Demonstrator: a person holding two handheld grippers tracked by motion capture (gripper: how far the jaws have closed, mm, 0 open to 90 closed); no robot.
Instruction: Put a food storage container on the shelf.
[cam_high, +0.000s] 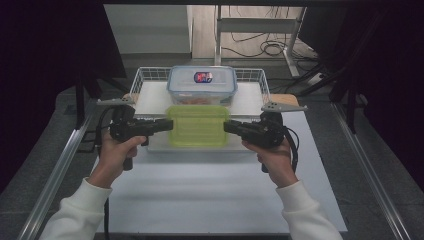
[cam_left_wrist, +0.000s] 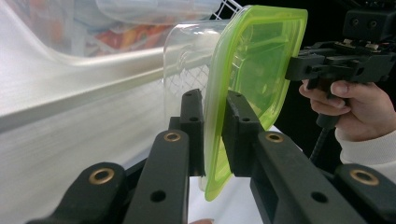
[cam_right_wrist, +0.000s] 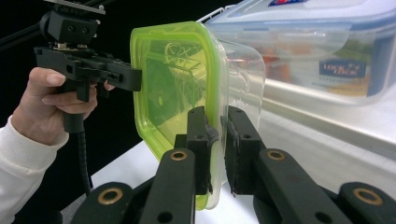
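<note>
A clear container with a lime-green lid (cam_high: 197, 125) is held between my two grippers, just in front of a white tray (cam_high: 150, 97). My left gripper (cam_high: 170, 125) is shut on the left edge of the lid and my right gripper (cam_high: 226, 126) on the right edge. In the left gripper view the jaws (cam_left_wrist: 215, 105) pinch the green lid's rim (cam_left_wrist: 252, 60), with the right gripper (cam_left_wrist: 327, 63) at the far edge. In the right gripper view the jaws (cam_right_wrist: 216, 119) clamp the same rim (cam_right_wrist: 173, 70), and the left gripper (cam_right_wrist: 88, 70) holds the opposite side.
A larger clear box with a blue-edged lid (cam_high: 202, 82) sits on the tray inside a white wire basket (cam_high: 145, 75). A white mat (cam_high: 200, 190) covers the table in front. Metal rails (cam_high: 60, 170) run along both sides. Cables (cam_high: 270, 47) lie on the floor behind.
</note>
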